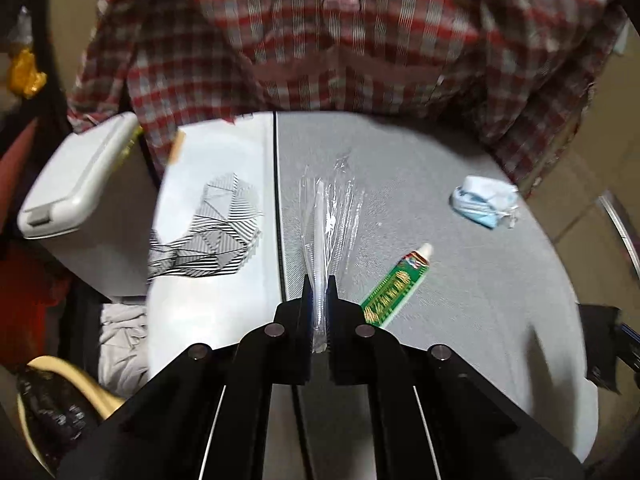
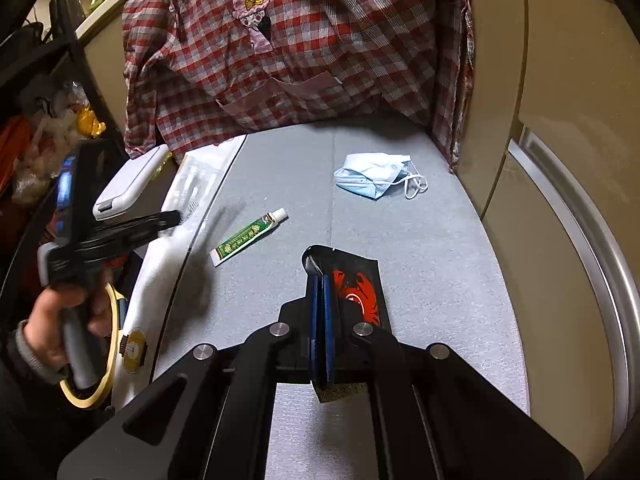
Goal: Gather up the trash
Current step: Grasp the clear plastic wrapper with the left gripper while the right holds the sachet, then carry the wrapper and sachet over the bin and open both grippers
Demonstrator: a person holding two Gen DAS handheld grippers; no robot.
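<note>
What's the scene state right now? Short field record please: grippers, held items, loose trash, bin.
left gripper: shut on clear plastic wrapper
right gripper: shut on black packet with red print
loose on grey table: green tube, blue face mask
tube position: between the two grippers, flat, white cap toward the checked shirt
mask position: far side, near shirt, ear loops out
bin: white, lid closed, beside the table's left edge
</note>
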